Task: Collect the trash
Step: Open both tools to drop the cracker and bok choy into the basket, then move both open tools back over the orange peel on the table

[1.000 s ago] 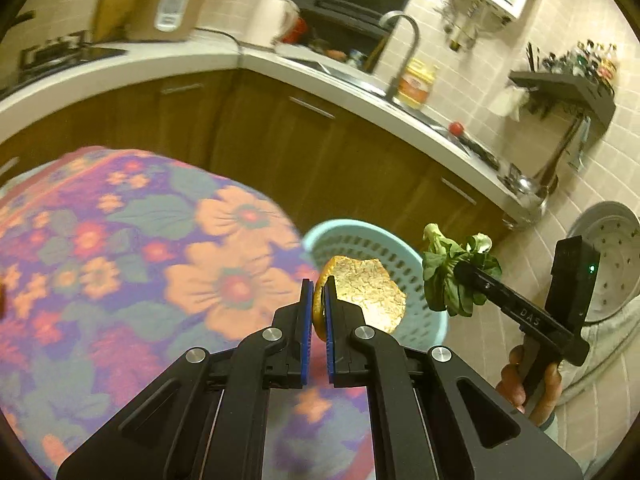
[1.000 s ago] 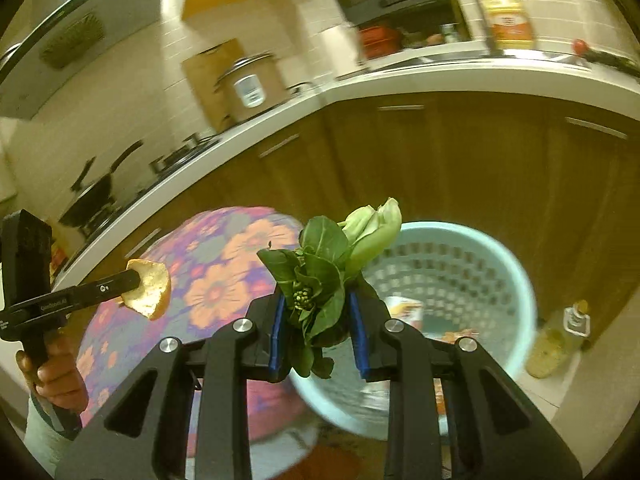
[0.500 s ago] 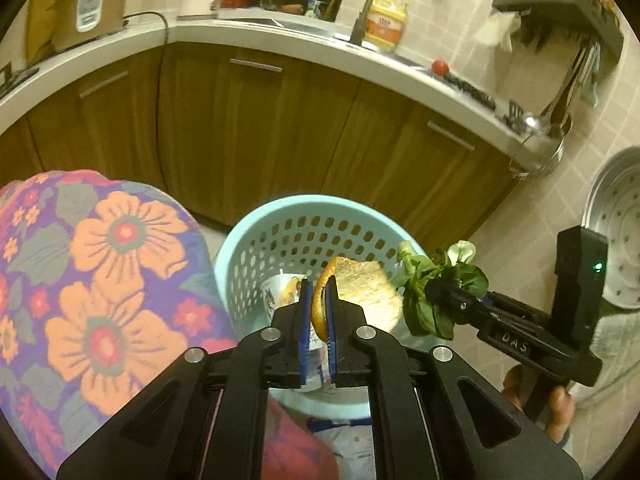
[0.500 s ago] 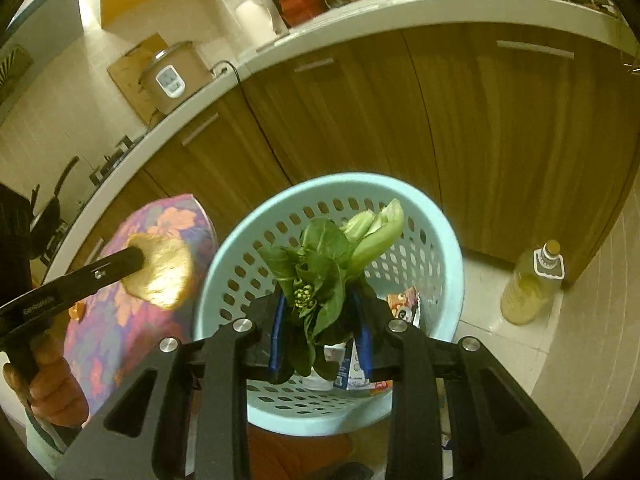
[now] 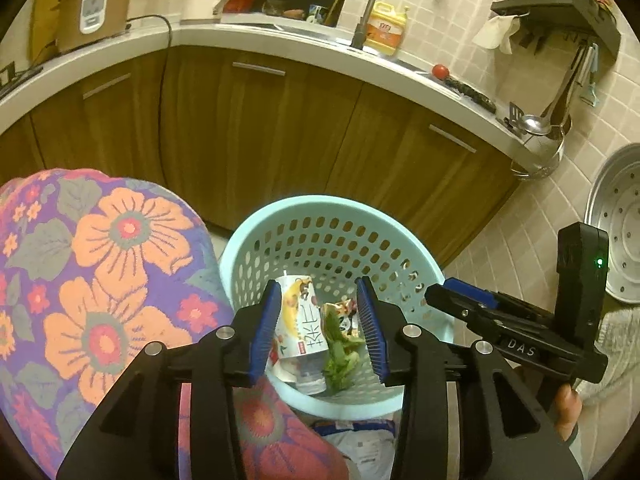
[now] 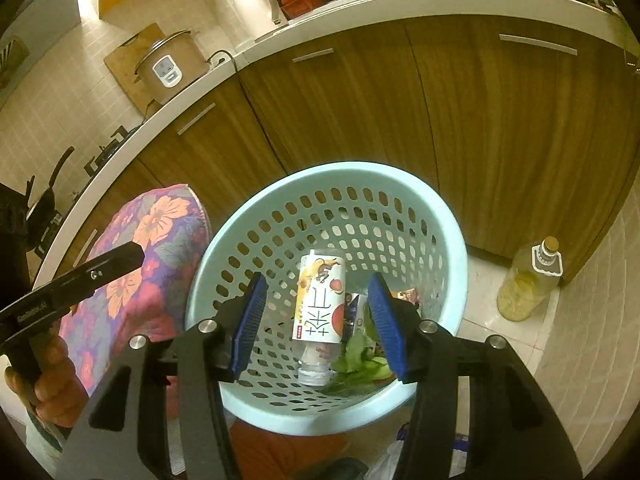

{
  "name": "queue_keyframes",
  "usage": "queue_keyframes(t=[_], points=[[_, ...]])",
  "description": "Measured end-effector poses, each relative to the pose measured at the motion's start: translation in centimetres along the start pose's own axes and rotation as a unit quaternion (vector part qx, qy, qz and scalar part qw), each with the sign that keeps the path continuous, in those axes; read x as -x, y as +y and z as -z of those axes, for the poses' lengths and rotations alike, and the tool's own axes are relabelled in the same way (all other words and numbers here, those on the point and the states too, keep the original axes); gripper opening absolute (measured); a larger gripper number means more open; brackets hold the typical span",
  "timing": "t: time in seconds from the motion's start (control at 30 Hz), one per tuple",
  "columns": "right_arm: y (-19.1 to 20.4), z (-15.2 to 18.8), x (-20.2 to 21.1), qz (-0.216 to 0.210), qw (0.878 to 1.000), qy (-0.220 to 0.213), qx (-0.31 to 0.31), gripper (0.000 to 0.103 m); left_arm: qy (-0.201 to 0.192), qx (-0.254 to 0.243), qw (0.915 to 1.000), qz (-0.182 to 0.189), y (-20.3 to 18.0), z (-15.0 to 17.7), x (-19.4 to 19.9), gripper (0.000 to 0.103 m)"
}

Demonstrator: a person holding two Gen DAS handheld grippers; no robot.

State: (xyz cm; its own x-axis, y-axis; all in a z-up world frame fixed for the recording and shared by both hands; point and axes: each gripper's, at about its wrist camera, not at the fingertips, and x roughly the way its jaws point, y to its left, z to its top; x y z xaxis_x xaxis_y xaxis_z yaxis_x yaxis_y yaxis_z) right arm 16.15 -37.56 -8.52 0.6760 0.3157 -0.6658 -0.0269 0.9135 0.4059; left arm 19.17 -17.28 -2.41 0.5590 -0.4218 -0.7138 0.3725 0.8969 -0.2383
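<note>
Both grippers hang over the pale blue basket, jaws just sprung apart, nothing between them: left gripper, right gripper. The greens lie at the bottom beside a bottle.

Warm, yellowish indoor light fills both wrist views, dim overall, with the brown cabinets falling into deep shadow. The white surface edge catches the brightest light; a pale glare washes the tiled wall in the upper left of the right view. Fisheye distortion bows the surface into an arc and blackens every corner. Focus holds on the basket; distant shelves soften slightly.
</note>
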Motion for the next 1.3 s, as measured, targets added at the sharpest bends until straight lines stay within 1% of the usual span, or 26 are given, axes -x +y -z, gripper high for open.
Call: queue_keyframes(t=[0.27,0.4,0.53,0.67,0.8,0.87,1.03,1.17,1.3], points=[[2.7,0.0,1.0,-0.011,1.000,-0.009,0.028,0.049,-0.021,0.008,0.9997,0.004,0.9,1.0,2.7,0.039],[5.1,0.1,1.4,-0.021,0.998,-0.013,0.052,0.049,-0.040,0.020,0.9990,-0.001,2.0,1.7,4.8,0.044],[7.5,0.5,1.5,-0.029,0.997,-0.013,0.075,0.049,-0.056,0.034,0.9978,-0.007,3.4,2.5,7.0,0.044],[10.3,1.0,1.5,-0.038,0.994,-0.014,0.101,0.049,-0.073,0.044,0.9962,-0.017,5.1,3.5,9.5,0.044],[13.1,1.5,1.4,-0.052,0.991,-0.009,0.123,0.049,-0.091,0.060,0.9934,-0.037,7.2,4.8,12.3,0.044],[14.4,1.8,1.2,-0.056,0.989,-0.006,0.135,0.049,-0.099,0.070,0.9915,-0.046,8.5,5.5,13.6,0.044],[17.9,2.7,0.4,-0.069,0.984,0.004,0.164,0.049,-0.123,0.107,0.9839,-0.073,12.3,7.4,17.2,0.044],[20.4,3.5,-0.2,-0.079,0.980,0.008,0.183,0.049,-0.141,0.136,0.9762,-0.094,15.4,9.0,20.0,0.044],[22.3,4.3,-0.4,-0.083,0.976,0.003,0.200,0.049,-0.159,0.160,0.9670,-0.118,18.3,10.6,22.6,0.045]])
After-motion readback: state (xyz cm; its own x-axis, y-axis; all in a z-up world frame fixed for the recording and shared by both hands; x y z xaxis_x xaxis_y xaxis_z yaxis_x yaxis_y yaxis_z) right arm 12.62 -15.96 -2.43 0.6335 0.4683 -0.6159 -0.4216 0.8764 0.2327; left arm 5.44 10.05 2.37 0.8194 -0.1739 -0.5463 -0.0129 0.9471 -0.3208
